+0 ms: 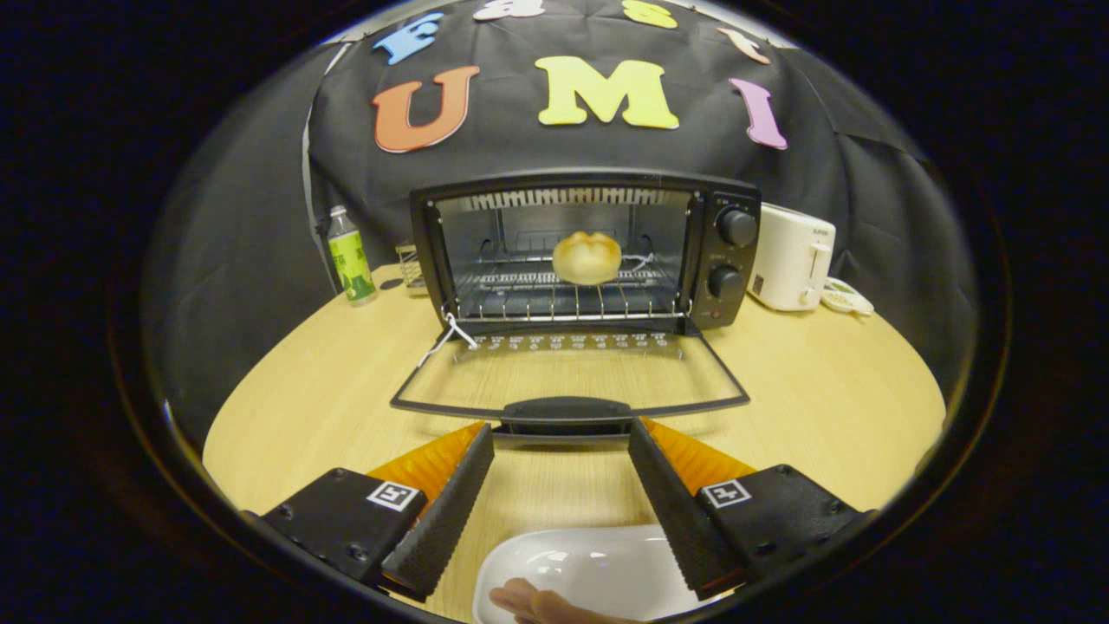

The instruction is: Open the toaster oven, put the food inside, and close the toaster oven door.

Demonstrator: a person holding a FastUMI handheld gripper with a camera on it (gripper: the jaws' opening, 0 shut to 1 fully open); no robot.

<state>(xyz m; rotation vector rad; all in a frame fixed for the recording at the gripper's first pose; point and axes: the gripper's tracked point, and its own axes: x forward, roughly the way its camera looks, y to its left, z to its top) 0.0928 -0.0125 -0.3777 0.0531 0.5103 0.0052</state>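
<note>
Toaster oven [589,251]: standing on wooden table [823,390], door [567,386] lying fully open. Bread roll [587,257]: sitting on inner rack [563,299]. Gripper [561,442]: fingers spread, gripping nothing, hovering just short of door handle [566,413]. White plate [576,572]: lying beneath fingers.

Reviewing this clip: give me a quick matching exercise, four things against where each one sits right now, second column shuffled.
Things:
1. bread roll
2. oven door
3. green bottle
4. white plate

Places:
A. folded down flat, handle just ahead of the open fingers
B. on the table beside the toaster oven
C. on the oven rack
D. between the fingers, close in

Pairs: 1-C, 2-A, 3-B, 4-D
</note>
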